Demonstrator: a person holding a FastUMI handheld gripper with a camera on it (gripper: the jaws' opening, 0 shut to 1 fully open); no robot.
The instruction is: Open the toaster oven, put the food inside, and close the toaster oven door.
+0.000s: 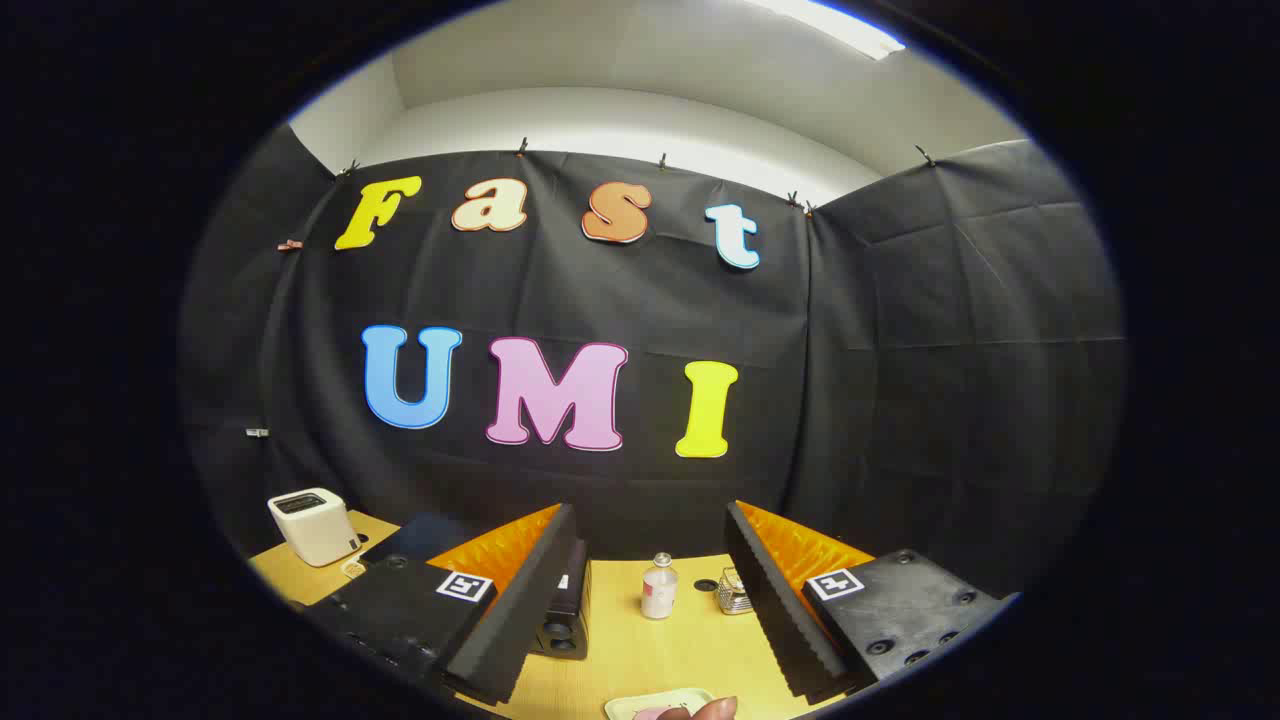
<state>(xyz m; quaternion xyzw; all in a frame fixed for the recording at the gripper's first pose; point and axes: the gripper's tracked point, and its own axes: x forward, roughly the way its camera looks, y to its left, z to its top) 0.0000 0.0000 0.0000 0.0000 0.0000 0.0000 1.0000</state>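
The claw (655, 600) hangs spread and empty above the bench (640, 650). The food (700, 710) lies on a tray (640, 703) below; the oven (562, 610) sits behind the left finger. Opening looks unstarted: next, reach its door

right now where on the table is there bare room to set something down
Bare wood lies between the open gripper fingers, from the small bottle back to the plate. It is crowded around the black appliance, the white toaster and the wire basket.
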